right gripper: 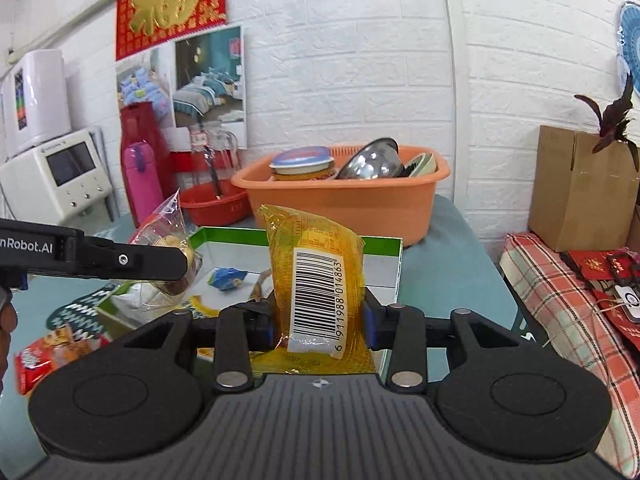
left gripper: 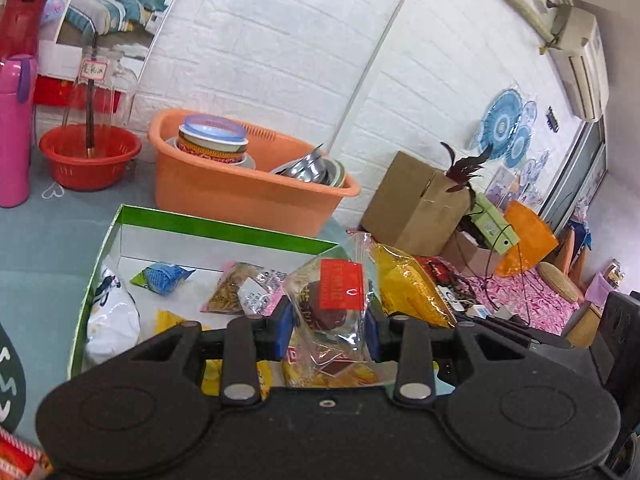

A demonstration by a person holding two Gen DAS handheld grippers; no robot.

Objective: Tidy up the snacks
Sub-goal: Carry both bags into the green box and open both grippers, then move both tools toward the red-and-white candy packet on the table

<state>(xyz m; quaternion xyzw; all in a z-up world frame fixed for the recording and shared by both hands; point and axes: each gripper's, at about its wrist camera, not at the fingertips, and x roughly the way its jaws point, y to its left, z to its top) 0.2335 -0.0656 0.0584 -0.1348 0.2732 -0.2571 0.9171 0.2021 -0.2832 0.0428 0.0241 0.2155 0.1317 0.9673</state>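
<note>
My left gripper (left gripper: 330,326) is shut on a clear snack packet with a red label (left gripper: 336,300) and holds it above the near right part of a green-rimmed white box (left gripper: 224,232). My right gripper (right gripper: 320,320) is shut on a yellow snack packet with a barcode (right gripper: 316,276), held upright over the box's near edge (right gripper: 384,244). The yellow packet also shows in the left wrist view (left gripper: 408,288). The left gripper and its packet show at the left of the right wrist view (right gripper: 176,268). In the box lie a blue packet (left gripper: 162,276), a pink-edged packet (left gripper: 244,290) and a white packet (left gripper: 110,316).
An orange basin (left gripper: 248,192) with bowls stands behind the box, a red basket (left gripper: 90,156) and a pink flask (left gripper: 14,132) to its left. A cardboard box (left gripper: 416,204) is at the right. A red snack packet (right gripper: 44,356) lies on the table at left.
</note>
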